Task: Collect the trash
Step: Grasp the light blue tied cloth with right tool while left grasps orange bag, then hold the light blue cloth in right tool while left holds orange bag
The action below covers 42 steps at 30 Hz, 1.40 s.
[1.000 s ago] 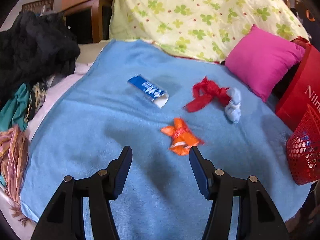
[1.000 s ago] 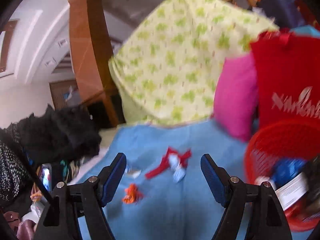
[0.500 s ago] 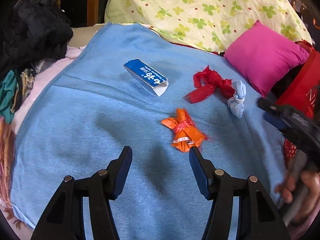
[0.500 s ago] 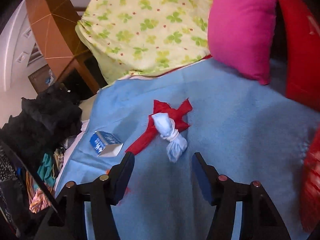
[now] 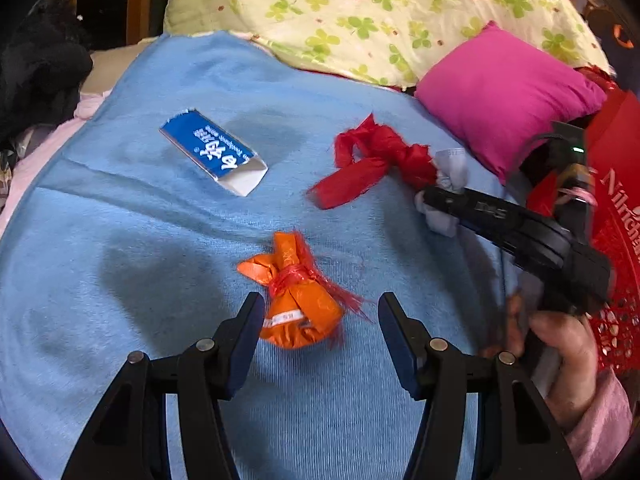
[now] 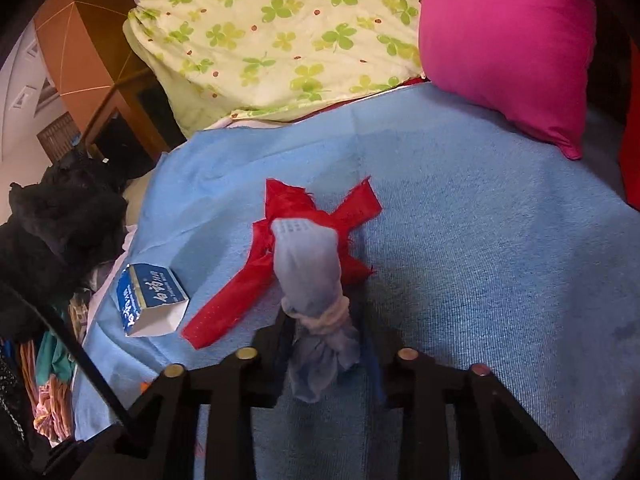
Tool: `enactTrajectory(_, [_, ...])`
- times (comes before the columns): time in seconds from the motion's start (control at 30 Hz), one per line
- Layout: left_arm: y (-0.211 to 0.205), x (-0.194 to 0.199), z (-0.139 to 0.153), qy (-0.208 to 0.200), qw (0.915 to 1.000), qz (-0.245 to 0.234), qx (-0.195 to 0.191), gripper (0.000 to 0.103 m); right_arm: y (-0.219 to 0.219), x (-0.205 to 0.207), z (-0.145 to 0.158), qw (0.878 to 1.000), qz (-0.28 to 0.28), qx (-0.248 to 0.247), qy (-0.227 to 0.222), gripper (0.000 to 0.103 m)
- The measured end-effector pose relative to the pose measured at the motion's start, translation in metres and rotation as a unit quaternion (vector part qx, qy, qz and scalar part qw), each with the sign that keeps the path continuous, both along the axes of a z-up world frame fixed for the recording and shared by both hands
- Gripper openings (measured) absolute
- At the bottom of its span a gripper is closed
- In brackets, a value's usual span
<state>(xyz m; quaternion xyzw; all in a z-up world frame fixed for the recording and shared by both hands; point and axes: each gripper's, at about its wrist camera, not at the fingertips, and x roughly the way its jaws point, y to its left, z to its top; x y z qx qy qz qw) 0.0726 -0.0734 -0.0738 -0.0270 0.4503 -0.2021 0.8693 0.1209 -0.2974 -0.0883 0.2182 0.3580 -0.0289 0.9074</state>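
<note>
Left wrist view looks down on a blue towel [image 5: 168,248] spread over a bed, and every place below is given relative to that towel. Along its far edge lies a pale quilt with green clover print [image 5: 360,12], and on its far right corner rests a magenta cushion [image 5: 504,96]. A red mesh basket [image 5: 618,320] stands off its right edge, in front of a red bag with white lettering [image 5: 616,160]. Dark clothing [image 5: 36,76] is heaped off its left side.

On the towel's far left part lies a blue and white carton [image 5: 212,156], open at its near end. Right of centre sits a knotted red rag [image 5: 372,164], and touching that rag's right end is a knotted pale blue cloth bundle [image 6: 312,272]. Near the towel's front middle lies an orange tied wrapper [image 5: 300,300].

Above the towel's front, the left gripper [image 5: 320,332] has its fingers spread on either side of the orange wrapper; the left pad is just beside it, the right pad apart from it. At the towel's right part, the right gripper [image 6: 326,344], held by a hand in a pink sleeve [image 5: 568,356], is closing its jaws, with the tail of the pale blue bundle pinched between them.
</note>
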Motion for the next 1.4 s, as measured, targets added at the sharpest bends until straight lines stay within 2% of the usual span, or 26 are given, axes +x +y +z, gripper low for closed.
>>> enactTrajectory(0.03, [0.0, 0.004, -0.004, 0.009, 0.9999, 0.007, -0.003, 0.06, -0.001, -0.002, 0.002, 1.0, 0.001, 0.004, -0.002, 0.028])
enactTrajectory(0.1, [0.002, 0.01, -0.009, 0.023, 0.9996, 0.013, -0.009, 0.05, -0.001, -0.009, 0.008, 1.0, 0.007, 0.01, -0.011, 0.028])
enactTrajectory(0.2, [0.002, 0.012, -0.018, 0.041, 0.999, 0.013, -0.016, 0.044, 0.006, -0.022, 0.024, 0.999, 0.022, 0.001, -0.026, 0.028])
enactTrajectory(0.5, [0.001, -0.002, -0.008, 0.009, 0.9999, 0.001, -0.012, 0.041, 0.026, -0.077, 0.062, 0.997, 0.055, 0.004, -0.051, 0.028])
enactTrajectory(0.73, [0.004, -0.03, 0.027, -0.057, 0.9984, 0.004, -0.001, 0.041, 0.044, -0.133, 0.097, 0.992, 0.067, -0.021, -0.101, 0.028])
enactTrajectory(0.87, [-0.004, -0.052, 0.049, -0.117, 0.9925, 0.003, 0.036, 0.041, 0.045, -0.166, 0.107, 0.991, 0.064, -0.025, -0.119, 0.028])
enactTrajectory(0.97, [-0.008, -0.067, 0.057, -0.144, 0.9884, -0.004, 0.049, 0.041, 0.043, -0.187, 0.111, 0.99, 0.057, -0.034, -0.126, 0.027])
enactTrajectory(1.17, [-0.021, -0.09, 0.069, -0.179, 0.9808, -0.012, 0.077, 0.041, 0.037, -0.216, 0.11, 0.99, 0.039, -0.046, -0.124, 0.027])
enactTrajectory(1.4, [-0.035, -0.102, 0.071, -0.202, 0.9747, -0.018, 0.094, 0.041, 0.031, -0.224, 0.111, 0.989, 0.037, -0.07, -0.125, 0.027])
